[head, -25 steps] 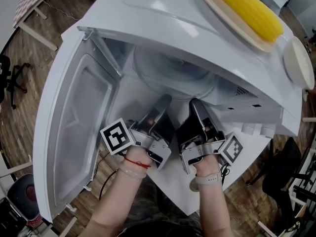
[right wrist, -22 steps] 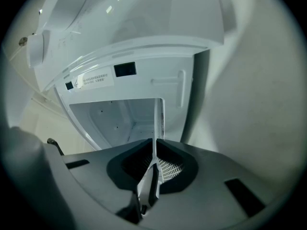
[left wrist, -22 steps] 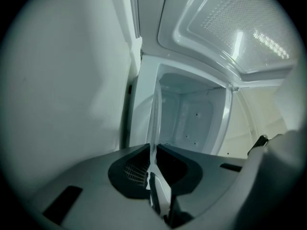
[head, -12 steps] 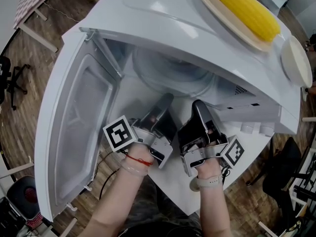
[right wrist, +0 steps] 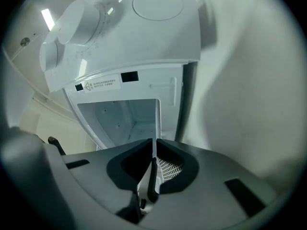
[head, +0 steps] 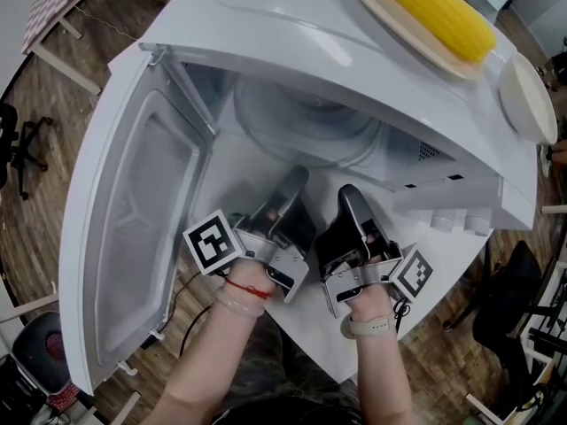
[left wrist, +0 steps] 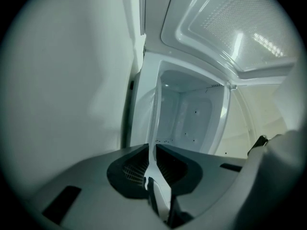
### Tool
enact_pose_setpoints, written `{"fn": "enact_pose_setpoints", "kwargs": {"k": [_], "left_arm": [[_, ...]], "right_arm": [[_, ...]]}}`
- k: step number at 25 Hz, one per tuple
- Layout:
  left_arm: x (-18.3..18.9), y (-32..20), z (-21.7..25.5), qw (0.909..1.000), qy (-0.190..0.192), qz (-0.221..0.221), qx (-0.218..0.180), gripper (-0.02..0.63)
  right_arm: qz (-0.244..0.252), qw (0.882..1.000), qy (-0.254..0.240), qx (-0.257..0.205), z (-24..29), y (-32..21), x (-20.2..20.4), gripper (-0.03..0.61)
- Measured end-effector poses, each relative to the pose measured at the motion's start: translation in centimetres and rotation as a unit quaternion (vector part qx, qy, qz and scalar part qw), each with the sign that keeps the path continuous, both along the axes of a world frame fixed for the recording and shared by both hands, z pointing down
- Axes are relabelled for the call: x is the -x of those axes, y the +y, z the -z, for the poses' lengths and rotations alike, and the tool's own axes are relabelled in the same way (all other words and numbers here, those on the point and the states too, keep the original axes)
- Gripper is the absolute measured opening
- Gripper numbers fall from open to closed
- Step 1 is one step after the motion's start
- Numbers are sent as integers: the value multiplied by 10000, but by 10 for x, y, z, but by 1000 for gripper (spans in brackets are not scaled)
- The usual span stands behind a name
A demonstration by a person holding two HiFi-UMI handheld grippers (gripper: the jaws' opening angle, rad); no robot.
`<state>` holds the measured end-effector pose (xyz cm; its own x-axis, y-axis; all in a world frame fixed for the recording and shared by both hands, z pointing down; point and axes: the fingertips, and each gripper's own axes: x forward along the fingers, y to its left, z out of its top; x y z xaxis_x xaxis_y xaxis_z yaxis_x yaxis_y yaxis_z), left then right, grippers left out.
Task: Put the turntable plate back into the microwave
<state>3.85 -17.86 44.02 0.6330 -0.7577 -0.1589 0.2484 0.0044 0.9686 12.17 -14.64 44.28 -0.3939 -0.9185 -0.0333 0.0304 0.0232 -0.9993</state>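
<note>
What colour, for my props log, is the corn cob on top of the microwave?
Yellow; the corn cob shows best in the head view.

The microwave (head: 292,25) is white, the corn cob (head: 430,11) at upper right yellow, the marker cube (head: 211,243) at lower centre black-and-white squares, and the floor (head: 53,113) brown wood.

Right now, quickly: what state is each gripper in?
Left gripper: shut on the near rim of the turntable plate.
Right gripper: shut on the same plate's rim.
</note>
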Motion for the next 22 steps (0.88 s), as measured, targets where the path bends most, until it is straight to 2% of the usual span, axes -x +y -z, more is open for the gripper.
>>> {"fn": "enact_pose_setpoints", "kwargs": {"k": [10, 17, 22], "left_arm": [[1, 23, 3, 10000, -22, -86, -22, 41], [7, 49, 11, 9992, -178, -261, -256, 31], [12, 72, 20, 9970, -453, -310, -543, 12]], "right_arm": [[39, 9998, 106, -164, 7, 17, 7, 43], [182, 9976, 610, -257, 15, 39, 18, 43], [346, 9957, 789, -352, 21, 61, 30, 32]]}}
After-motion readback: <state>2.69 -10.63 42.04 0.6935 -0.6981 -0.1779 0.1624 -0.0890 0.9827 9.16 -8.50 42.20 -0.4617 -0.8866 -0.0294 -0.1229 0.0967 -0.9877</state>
